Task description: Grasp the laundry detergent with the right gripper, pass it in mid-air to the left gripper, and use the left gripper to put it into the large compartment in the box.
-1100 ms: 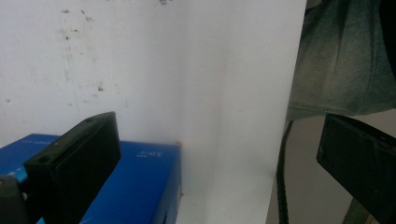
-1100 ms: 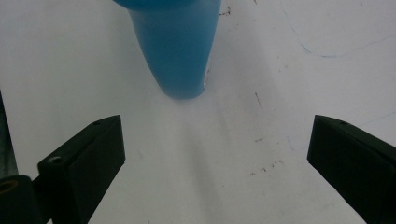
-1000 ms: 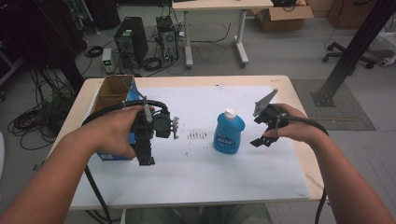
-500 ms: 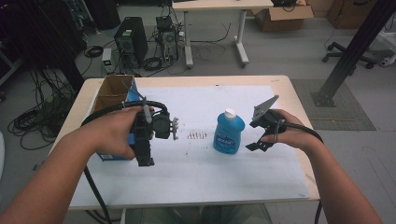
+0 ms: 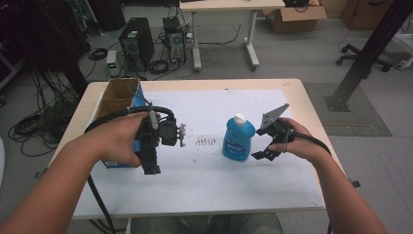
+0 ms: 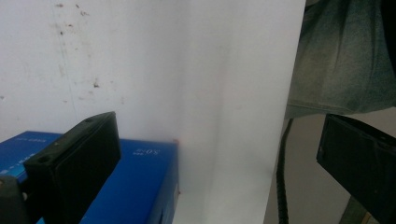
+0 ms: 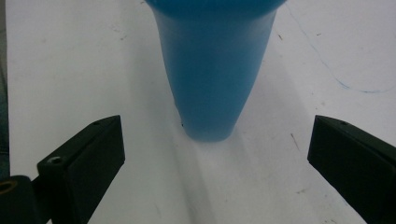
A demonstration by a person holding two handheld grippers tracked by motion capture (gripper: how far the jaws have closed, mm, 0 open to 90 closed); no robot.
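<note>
A blue bottle [image 5: 238, 140] with a white cap stands upright on the white paper [image 5: 204, 170] that covers the table. My right gripper [image 5: 261, 144] sits just right of it, open, with the jaws pointing at the bottle's lower half. In the right gripper view the bottle [image 7: 215, 79] stands between and just beyond the wide-apart jaws of that gripper [image 7: 219, 163], not touched. My left gripper [image 5: 152, 168] is held over the table's left side, open and holding nothing. Its own view [image 6: 217, 163] looks back at the table's near edge, over a blue box [image 6: 140, 177].
An open cardboard box with a blue side [image 5: 119, 97] stands at the table's far left, and the blue box [image 5: 113, 163] lies under my left hand. A person's trouser leg [image 6: 341, 56] hangs beyond the near edge. Dark marks [image 5: 205, 142] dot the paper's middle.
My right gripper has moved left, closer to the bottle, still open. The left gripper has hardly moved.
</note>
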